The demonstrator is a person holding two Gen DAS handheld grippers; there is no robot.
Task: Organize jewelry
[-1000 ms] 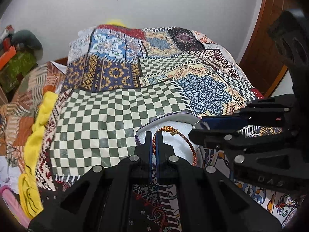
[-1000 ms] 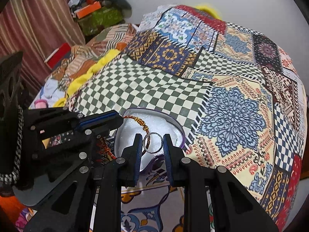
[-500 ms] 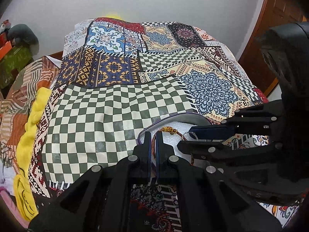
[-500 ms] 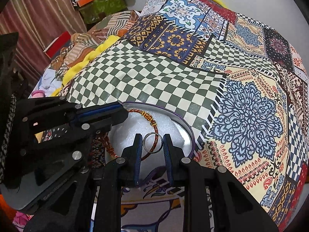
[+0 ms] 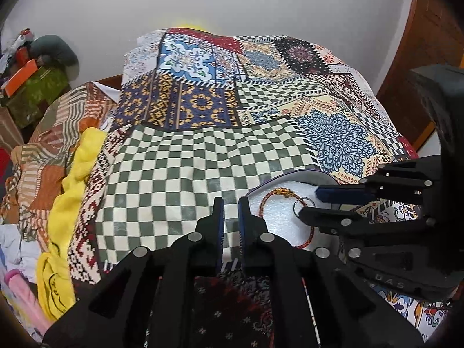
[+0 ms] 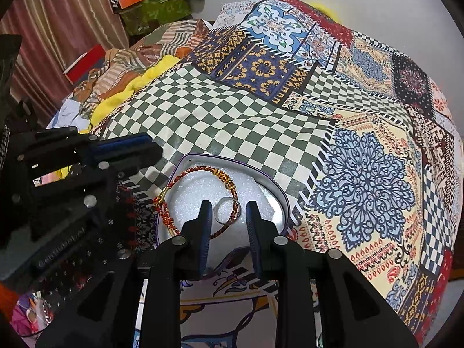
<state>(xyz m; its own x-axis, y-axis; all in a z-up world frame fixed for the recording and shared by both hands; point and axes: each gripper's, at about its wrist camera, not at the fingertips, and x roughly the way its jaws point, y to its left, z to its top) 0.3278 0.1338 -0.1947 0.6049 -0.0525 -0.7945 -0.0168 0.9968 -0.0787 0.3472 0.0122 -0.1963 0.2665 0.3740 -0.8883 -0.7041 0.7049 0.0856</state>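
Note:
A round tin with a white foam lining (image 6: 269, 182) (image 5: 316, 175) lies on the patchwork bedspread. A red braided bracelet with gold beads (image 6: 203, 171) (image 5: 262, 206) rests in it, one end hanging over the left rim. A silver ring (image 6: 221, 210) (image 5: 303, 203) lies on the foam, overlapping the bracelet. My right gripper (image 6: 227, 216) is open with its fingers either side of the ring, not touching it. My left gripper (image 5: 230, 211) is open and empty, just left of the tin over the green checked patch.
The patchwork bedspread (image 5: 203, 156) covers the bed. A yellow cloth (image 5: 75, 174) and striped bedding (image 5: 49, 133) are piled along the left edge. A green box (image 6: 156, 11) and clutter stand by the wall. A wooden door (image 5: 435, 43) is on the right.
My right gripper has opened and let the ring go onto the foam. My left gripper has released the bracelet, opened slightly and moved left, off the tin.

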